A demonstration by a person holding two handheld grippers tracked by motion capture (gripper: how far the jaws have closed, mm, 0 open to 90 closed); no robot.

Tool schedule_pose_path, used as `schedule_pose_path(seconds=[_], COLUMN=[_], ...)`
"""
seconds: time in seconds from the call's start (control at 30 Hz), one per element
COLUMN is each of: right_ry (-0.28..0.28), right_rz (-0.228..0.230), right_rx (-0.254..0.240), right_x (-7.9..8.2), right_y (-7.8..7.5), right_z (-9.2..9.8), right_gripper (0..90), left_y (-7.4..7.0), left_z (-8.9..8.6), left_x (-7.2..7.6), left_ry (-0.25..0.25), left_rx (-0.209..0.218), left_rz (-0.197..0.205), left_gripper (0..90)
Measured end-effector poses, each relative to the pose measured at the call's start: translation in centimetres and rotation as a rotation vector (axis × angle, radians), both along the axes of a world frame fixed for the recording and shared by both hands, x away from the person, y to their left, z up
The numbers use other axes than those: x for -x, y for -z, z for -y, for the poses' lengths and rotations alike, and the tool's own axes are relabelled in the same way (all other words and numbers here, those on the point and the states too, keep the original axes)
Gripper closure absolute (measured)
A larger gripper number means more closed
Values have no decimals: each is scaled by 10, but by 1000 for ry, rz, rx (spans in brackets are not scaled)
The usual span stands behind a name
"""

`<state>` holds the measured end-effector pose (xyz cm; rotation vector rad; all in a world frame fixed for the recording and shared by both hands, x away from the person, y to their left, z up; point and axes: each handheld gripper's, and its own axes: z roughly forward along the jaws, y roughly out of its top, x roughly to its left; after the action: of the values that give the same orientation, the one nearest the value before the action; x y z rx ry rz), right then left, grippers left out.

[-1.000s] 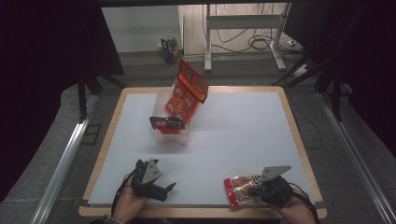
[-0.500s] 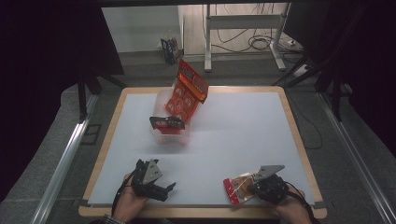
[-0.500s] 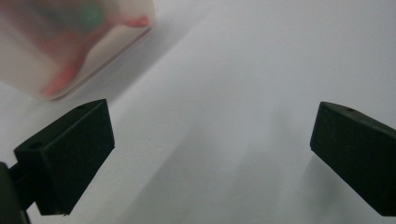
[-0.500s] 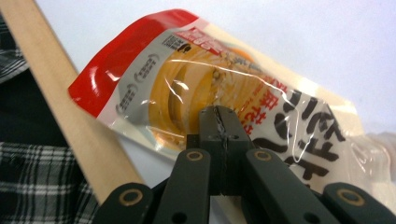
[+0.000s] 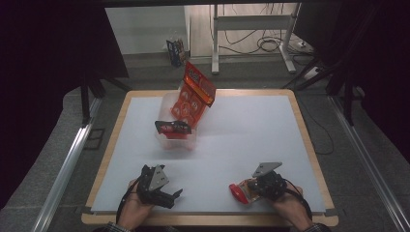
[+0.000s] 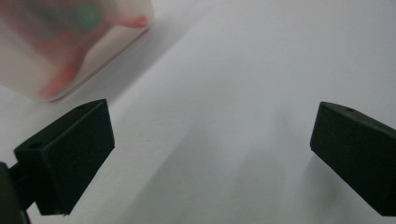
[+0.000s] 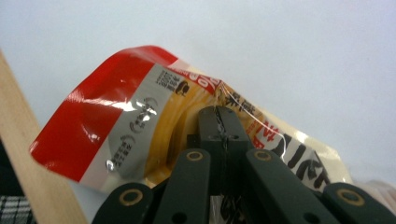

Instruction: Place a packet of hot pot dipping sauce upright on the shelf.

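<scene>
My right gripper (image 5: 254, 187) (image 7: 219, 122) is shut on a red, yellow and clear snack packet (image 5: 240, 191) (image 7: 135, 126) near the table's front edge at the right; its jaws pinch the wrapper's upper edge. At the front left my left gripper (image 5: 173, 195) (image 6: 212, 154) rests open on the white sheet, nothing between its jaws. Farther back stands a clear plastic tub (image 5: 176, 137) (image 6: 70, 46) holding a tall orange snack bag (image 5: 193, 94) and a dark packet (image 5: 171, 126).
The white sheet covers a wooden table (image 5: 295, 104) whose edge (image 7: 28, 154) runs just beside the held packet. A metal stand (image 5: 251, 29) and cables lie on the floor beyond the table. A rail (image 5: 67, 164) flanks the left side.
My right gripper has shifted left along the front edge with the packet in it. The left gripper and the tub have not moved.
</scene>
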<state>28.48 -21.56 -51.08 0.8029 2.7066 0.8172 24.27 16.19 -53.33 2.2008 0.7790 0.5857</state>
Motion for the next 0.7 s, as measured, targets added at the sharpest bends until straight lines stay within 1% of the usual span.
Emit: schedule_pose_path(seconds=[0.17,0.23,0.27,0.3,0.37,0.4,0.43,0.5,0.57,0.63,0.67,0.7], right_ry=[0,2,4,7,17,21,21,16,21,25,30,38], right_rz=[18,17,12,3,-15,-27,-38,-38,-52,-54,-48,-58], right_rx=[16,14,11,2,-20,-32,-43,-37,-44,-45,-62,-85], right_x=[-7,-10,-10,-11,-9,-8,-6,0,9,15,20,25], right_y=[1,1,0,0,-2,-2,-4,-6,-6,-5,-5,-7], right_z=[-9,-10,-10,-9,-5,-3,-1,4,12,18,22,26], right_gripper=[891,891,891,891,890,890,890,890,890,890,890,890], left_y=[0,0,0,0,0,0,0,0,0,1,1,1], left_z=[1,1,1,0,-1,-2,-2,-2,-1,0,0,1], left_x=[0,0,0,0,0,0,0,0,1,1,1,1], left_ry=[1,0,-4,-2,-8,-7,-8,-8,-9,-9,-8,-10], left_rx=[-5,-6,2,-4,8,3,3,2,4,3,0,2], left_rz=[1,2,3,2,4,2,3,3,5,4,3,2], left_gripper=[0,0,0,0,0,0,0,0,0,0,0,0])
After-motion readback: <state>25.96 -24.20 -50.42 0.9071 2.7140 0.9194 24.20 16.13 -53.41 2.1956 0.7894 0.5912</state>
